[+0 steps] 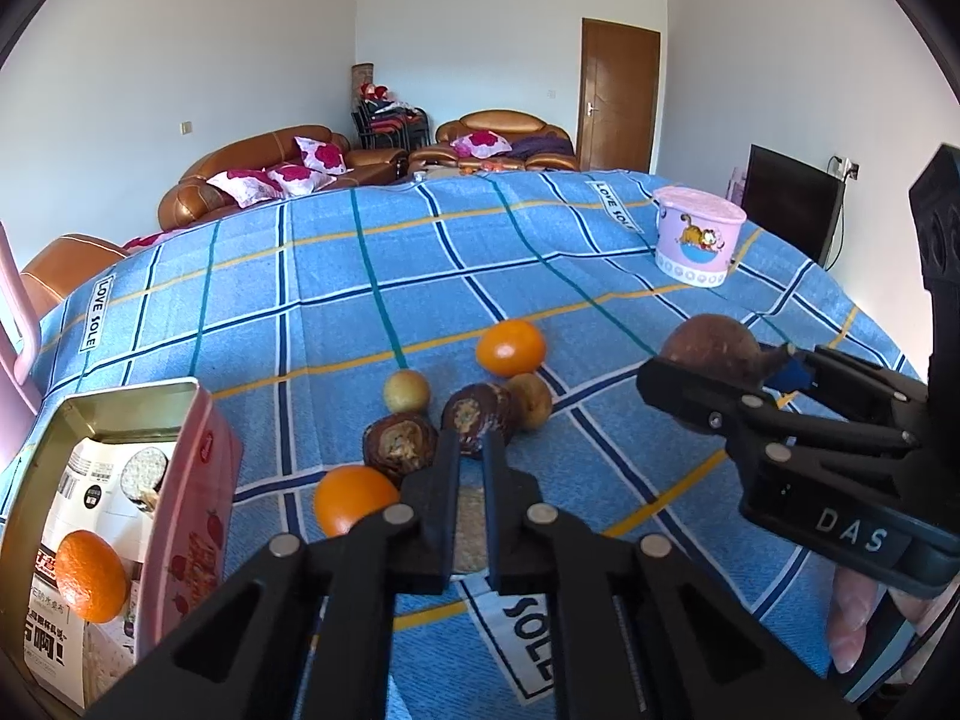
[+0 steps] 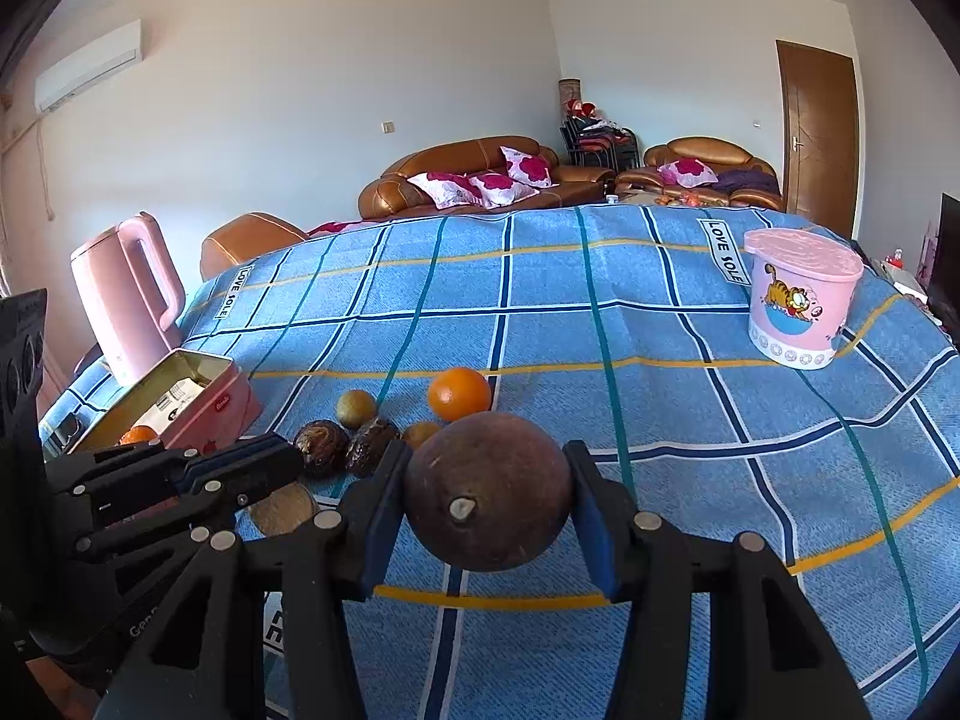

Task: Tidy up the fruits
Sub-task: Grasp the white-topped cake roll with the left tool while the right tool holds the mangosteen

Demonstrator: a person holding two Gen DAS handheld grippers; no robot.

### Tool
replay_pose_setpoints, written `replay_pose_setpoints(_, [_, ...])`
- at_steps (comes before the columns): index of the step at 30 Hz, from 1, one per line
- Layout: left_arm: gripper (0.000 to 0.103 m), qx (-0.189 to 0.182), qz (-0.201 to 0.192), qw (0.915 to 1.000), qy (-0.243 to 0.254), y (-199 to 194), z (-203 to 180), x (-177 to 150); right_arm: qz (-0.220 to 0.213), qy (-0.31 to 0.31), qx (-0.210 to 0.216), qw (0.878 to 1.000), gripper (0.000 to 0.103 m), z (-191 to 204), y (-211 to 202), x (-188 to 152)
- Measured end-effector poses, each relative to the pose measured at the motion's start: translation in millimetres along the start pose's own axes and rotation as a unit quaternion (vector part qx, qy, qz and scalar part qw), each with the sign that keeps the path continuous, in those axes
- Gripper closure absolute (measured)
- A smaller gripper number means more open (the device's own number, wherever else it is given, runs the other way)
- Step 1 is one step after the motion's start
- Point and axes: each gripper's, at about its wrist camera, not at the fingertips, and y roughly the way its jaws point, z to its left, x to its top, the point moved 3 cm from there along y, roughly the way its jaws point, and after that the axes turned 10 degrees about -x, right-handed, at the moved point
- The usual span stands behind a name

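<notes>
Right gripper [image 2: 489, 501] clamped on round brown stemmed fruit [image 2: 487, 489], left gripper [image 1: 472, 456] pinched shut, empty; best lifted level, clear of orange tangerine [image 2: 459, 394].

- The right gripper [image 2: 487, 483] clamps a round brown fruit [image 2: 486, 489] in its jaws.
- Beyond the fruit lies a round orange [image 2: 459, 394]; left, an open pink tin box [image 2: 207, 399].

Pink kettle [image 1: 15, 324] mostly cut off at left edge
</notes>
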Motion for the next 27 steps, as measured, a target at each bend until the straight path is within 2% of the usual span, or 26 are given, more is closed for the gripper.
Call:
replay_pose_setpoints(4, [0.091,-0.006,-0.001,1.0,-0.002,-1,1,-1,0.001,0.001,0.0,1.0,0.05,0,0,0])
replay_pose_setpoints(5, [0.082,-0.005,-0.001,1.0,0.0,-1,0,-1,0.002,0.001,0.0,1.0,0.05,0,0,-1])
replay_pose_setpoints(6, [0.065,-0.001,-0.001,1.0,0.001,-2,-1,-2,0.002,0.001,-0.001,1.0,0.05,0,0,-1])
replay_pose_setpoints(8, [0.041,0.003,-0.01,0.9999,0.002,-7,-2,-3,0.003,0.001,0.0,1.0,0.05,0,0,0])
replay_pose_setpoints(9, [0.039,0.002,-0.018,0.9998,0.003,-11,-2,-5,0.002,0.001,0.0,1.0,0.05,0,0,0])
replay_pose_setpoints(14, [0.039,-0.008,-0.014,0.9998,0.011,-17,-1,-9,0.005,0.001,0.001,1.0,0.05,-1,1,0])
replay_pose_setpoints(19, [0.042,0.003,0.029,0.9995,0.01,-4,3,-12,0.008,-0.001,0.0,1.0,0.05,0,3,0])
replay_pose_setpoints(24, [0.043,0.042,0.053,0.996,0.058,7,-12,-16,0.009,-0.002,0.001,1.0,0.05,1,4,0])
replay_pose_setpoints(26, [0.049,0.055,0.059,0.9942,0.071,9,-15,-17,0.009,-0.001,0.002,1.0,0.05,1,4,0])
replay_pose_setpoints(27, [0.058,0.061,0.059,0.9936,0.074,9,-15,-17,0.009,-0.001,0.002,1.0,0.05,1,4,0])
